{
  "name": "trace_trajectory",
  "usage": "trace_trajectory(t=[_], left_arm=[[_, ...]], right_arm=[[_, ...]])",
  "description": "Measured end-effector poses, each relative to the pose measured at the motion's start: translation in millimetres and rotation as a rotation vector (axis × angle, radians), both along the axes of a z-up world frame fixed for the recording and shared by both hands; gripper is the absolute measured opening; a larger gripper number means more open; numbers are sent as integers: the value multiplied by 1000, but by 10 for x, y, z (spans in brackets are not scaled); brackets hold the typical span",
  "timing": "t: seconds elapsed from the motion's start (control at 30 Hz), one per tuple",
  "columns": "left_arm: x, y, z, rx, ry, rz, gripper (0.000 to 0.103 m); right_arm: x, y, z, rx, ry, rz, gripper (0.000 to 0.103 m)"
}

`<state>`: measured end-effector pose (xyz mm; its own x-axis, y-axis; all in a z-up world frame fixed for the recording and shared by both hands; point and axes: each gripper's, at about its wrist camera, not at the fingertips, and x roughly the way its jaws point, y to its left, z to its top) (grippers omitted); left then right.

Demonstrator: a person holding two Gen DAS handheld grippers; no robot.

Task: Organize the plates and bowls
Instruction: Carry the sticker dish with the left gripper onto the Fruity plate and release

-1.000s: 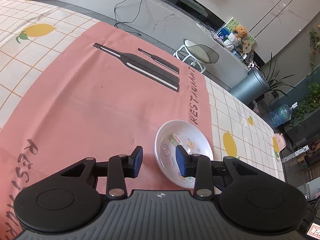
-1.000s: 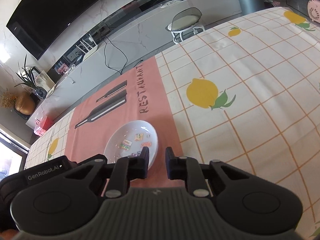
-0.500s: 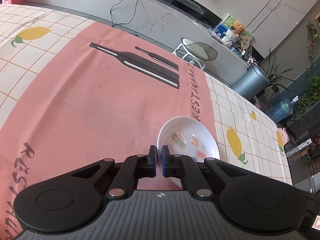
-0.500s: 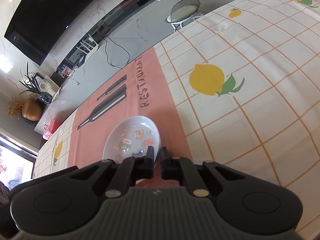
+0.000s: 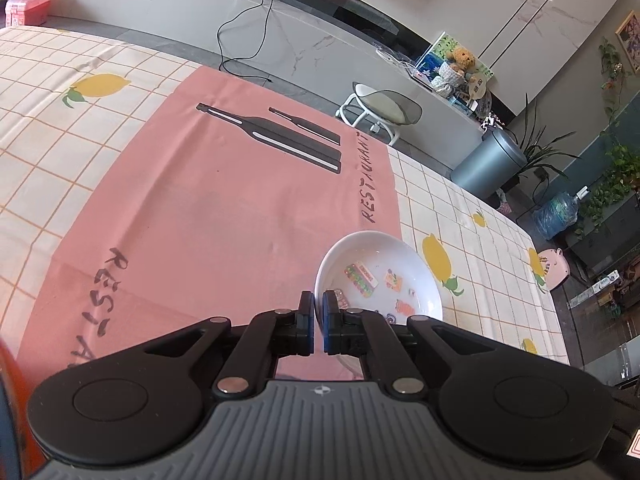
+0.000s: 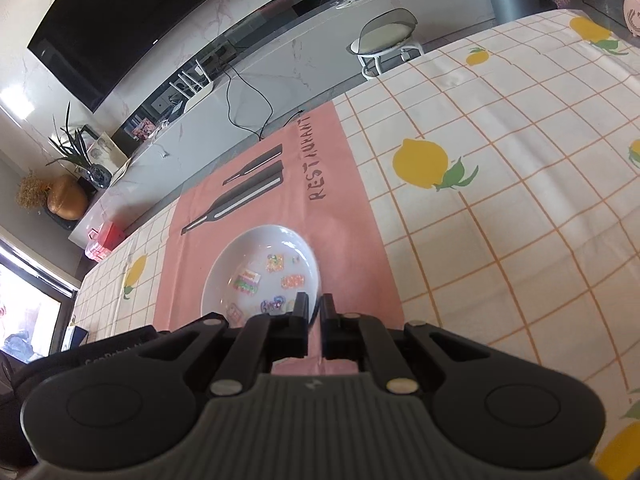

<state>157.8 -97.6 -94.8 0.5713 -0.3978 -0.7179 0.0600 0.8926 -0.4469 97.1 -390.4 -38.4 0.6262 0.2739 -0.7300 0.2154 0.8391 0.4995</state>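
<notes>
My left claw (image 5: 318, 320) fills the bottom of its view, its blue pads (image 5: 329, 312) drawn together on the near left rim of the white bowl (image 5: 380, 276), so I am gripping the bowl at its edge there. My right claw (image 6: 315, 316) sits at the bottom centre of its own view, its black fingers (image 6: 301, 312) pinched on the bowl's (image 6: 260, 268) lower right rim, one finger inside the rim and one outside. So both my claws grip the same bowl, from opposite sides.

The bowl is shallow and white, with small coloured pictures printed on its inner surface. In the left view it lies right of centre in the lower half of the frame; in the right view it is just left of centre, right above my fingers. Under it is a pink placemat (image 5: 200, 216) printed with two dark bottle shapes and the word RESTAURANT along its edges. I cannot tell whether the bowl's base touches the mat.

The placemat lies on a cream checked tablecloth with yellow lemons (image 6: 500, 208), which covers the desk out to every edge of both frames.

Beyond the desk's far edge, a white stool with a grey seat (image 5: 384, 108) stands on the floor in the upper middle of the left view. Behind it runs a long pale marble console (image 5: 280, 20) with black cables hanging down its front. A grey bin (image 5: 488, 164) stands at the right. In the right view a large dark television (image 6: 132, 12) fills the upper left.
</notes>
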Motion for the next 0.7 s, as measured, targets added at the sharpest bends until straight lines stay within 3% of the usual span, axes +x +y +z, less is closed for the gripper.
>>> trace_trajectory(t=[0.3, 0.7], left_arm=[[-552, 108, 144, 40, 33, -20, 4], [-1054, 130, 104, 120, 87, -133, 6]], right_arm=[[-603, 81, 201, 24, 23, 39, 3], [-1231, 195, 234, -2, 78, 71, 3]])
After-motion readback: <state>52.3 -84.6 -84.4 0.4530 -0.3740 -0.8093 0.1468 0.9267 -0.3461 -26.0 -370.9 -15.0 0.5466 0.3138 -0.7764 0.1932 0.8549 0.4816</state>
